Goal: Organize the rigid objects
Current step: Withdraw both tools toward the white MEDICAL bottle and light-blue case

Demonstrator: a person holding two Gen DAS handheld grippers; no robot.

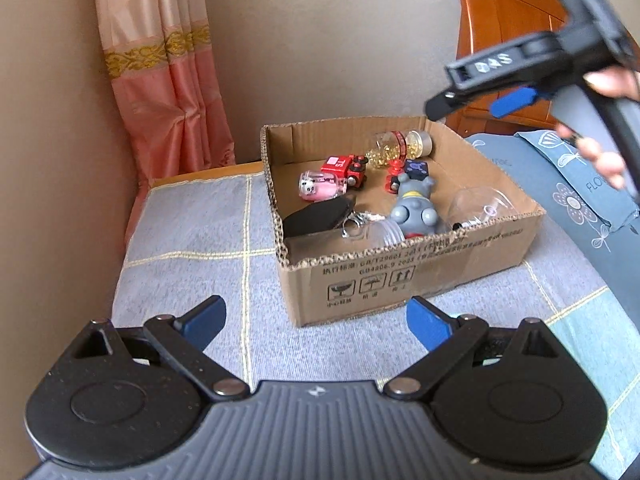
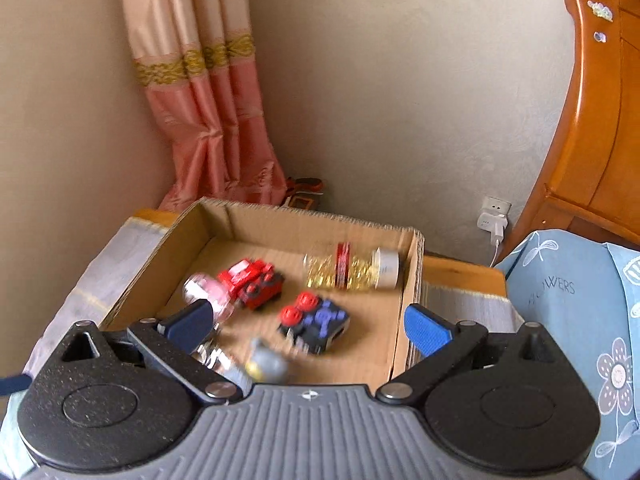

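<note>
Sitting on a grey checked cloth (image 1: 192, 240), the cardboard box (image 1: 400, 276) holds the toys: a red truck (image 1: 345, 169), a pink capsule (image 1: 320, 188), a jar (image 1: 400, 145) of gold beads lying on its side at the far right, a black and blue car (image 2: 316, 322), a grey figure (image 1: 414, 208), a black pouch (image 1: 316, 214) with keyrings and clear domes near the front wall. Printing on that front wall reads partly "GB/T29601", with three handling symbols beneath; the rest is too small to make out. To the right a blue pillow (image 2: 560, 292) reads "FLOWERS". Only the left view shows the front printing, the pouch, and the right gripper (image 1: 436, 106) hovering above the box's far right corner, marked "DAS", held by a hand (image 1: 608, 160). Only the right view, blurred, shows a wall socket (image 2: 494, 216) beyond the box. The left gripper (image 1: 316, 320) hangs in front of the box, jaws wide apart and empty; the right's jaws are equally spread, holding nothing.
</note>
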